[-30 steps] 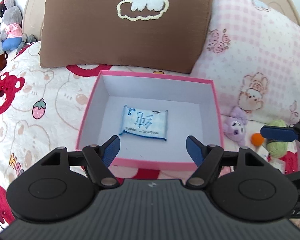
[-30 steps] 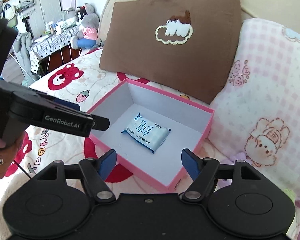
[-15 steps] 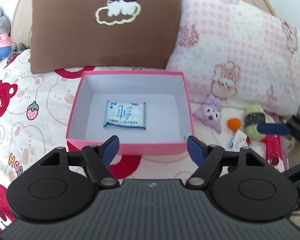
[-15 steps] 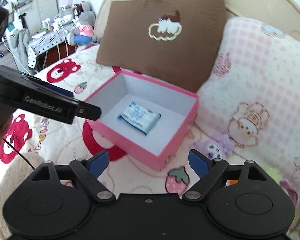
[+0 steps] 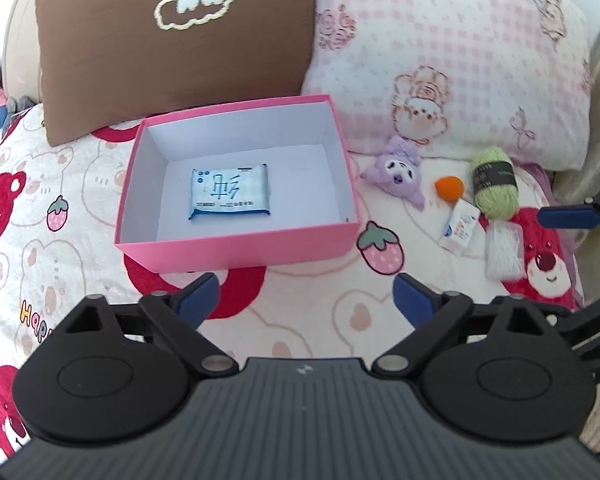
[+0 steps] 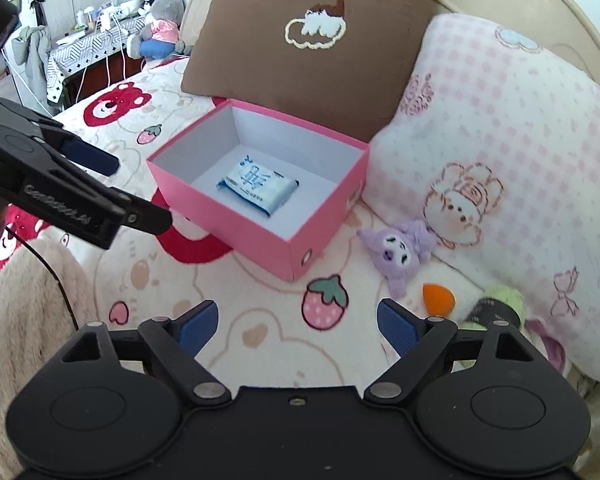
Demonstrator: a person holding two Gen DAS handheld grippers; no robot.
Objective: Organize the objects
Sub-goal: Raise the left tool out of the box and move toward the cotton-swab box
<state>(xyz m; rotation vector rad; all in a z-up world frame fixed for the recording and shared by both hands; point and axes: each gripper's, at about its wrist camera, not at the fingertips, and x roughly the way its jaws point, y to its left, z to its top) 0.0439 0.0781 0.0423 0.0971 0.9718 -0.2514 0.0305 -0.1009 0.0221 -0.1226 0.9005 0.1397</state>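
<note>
The blue-and-white plastic tissue packet [image 5: 229,190] lying in the pink cardboard box [image 5: 236,246] bore large blue Chinese characters, too distorted to read surely. The cream bear-print bedspread [image 5: 40,240] showed the coloured letters "HAPP" at its left edge. Raised lettering along the black left gripper [image 6: 140,196] was blurred, roughly "GenRobot.AI". Print on the small white carton [image 5: 460,226] was illegible.
</note>
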